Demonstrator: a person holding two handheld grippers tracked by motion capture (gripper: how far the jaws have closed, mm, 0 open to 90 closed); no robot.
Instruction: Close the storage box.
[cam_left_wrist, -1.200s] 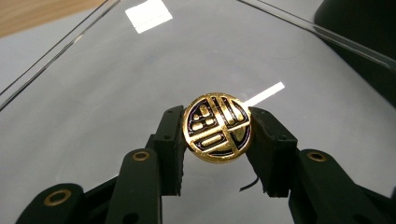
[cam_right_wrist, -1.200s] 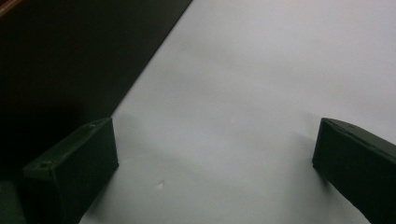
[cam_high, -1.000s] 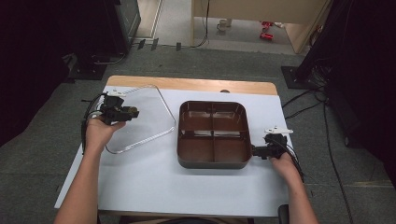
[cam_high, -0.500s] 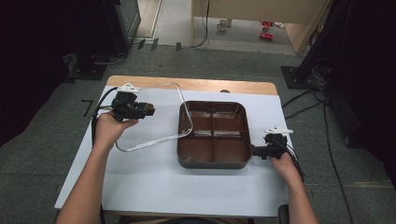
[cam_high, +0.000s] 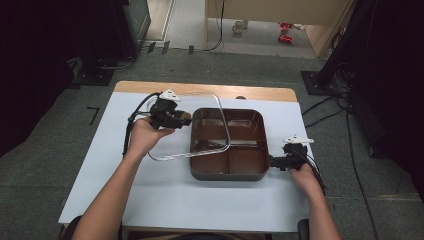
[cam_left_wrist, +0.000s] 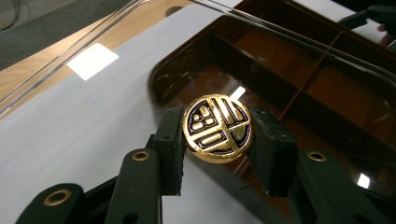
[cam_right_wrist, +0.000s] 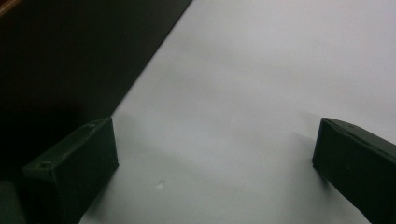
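Four empty compartments in brown tray (cam_high: 227, 172), clear lid (cam_high: 200, 127) half over

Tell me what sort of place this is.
Probably a lab or workshop recording room, not a home. A white-topped table stands on grey carpet with cables trailing across it, dark equipment stands around, and a person works a clear lid over a brown divided tray with handheld grippers.

White tabletop (cam_high: 200, 200) with a wooden strip (cam_high: 210, 90) along the far edge, grey carpet (cam_high: 45, 165) around it, red cans (cam_high: 286, 32) way back, cables (cam_high: 330, 107) trailing right.
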